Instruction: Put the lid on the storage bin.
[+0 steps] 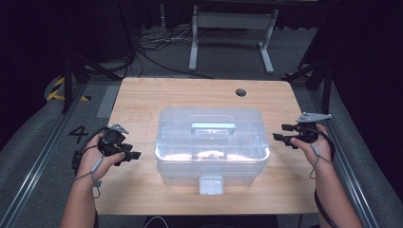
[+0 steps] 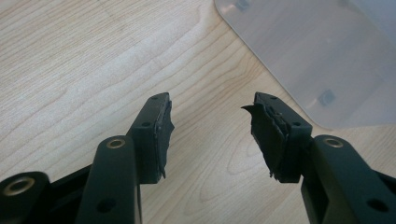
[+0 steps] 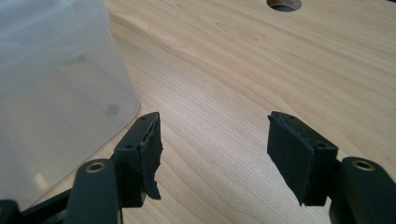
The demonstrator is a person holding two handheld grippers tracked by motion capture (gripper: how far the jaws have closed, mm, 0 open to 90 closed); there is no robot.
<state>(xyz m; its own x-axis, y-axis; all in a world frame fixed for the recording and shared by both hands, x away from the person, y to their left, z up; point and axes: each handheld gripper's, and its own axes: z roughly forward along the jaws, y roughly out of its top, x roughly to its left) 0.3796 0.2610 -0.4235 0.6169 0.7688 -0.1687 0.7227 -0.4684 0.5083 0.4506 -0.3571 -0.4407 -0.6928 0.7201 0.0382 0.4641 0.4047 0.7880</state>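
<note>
A light wooden table (image 1: pixel 142 99) with a round cable hole (image 1: pixel 241 92) near its far edge stands on a grey floor (image 1: pixel 228 52) in a dark room — cables (image 1: pixel 157 45) and a white metal frame (image 1: pixel 233 28) lie behind it. A clear plastic storage box (image 1: pixel 211 145) with a pale blue handle (image 1: pixel 213 127) sits at the table's middle, lid on. The left gripper (image 1: pixel 133 155) and the right gripper (image 1: pixel 280 132) rest at either side of the box — both with jaws spread and holding nothing.

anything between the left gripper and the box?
Nothing: only bare table separates the left gripper from the clear box in the high view. The left gripper view agrees: wood between its open jaws, box corner beyond.
</note>
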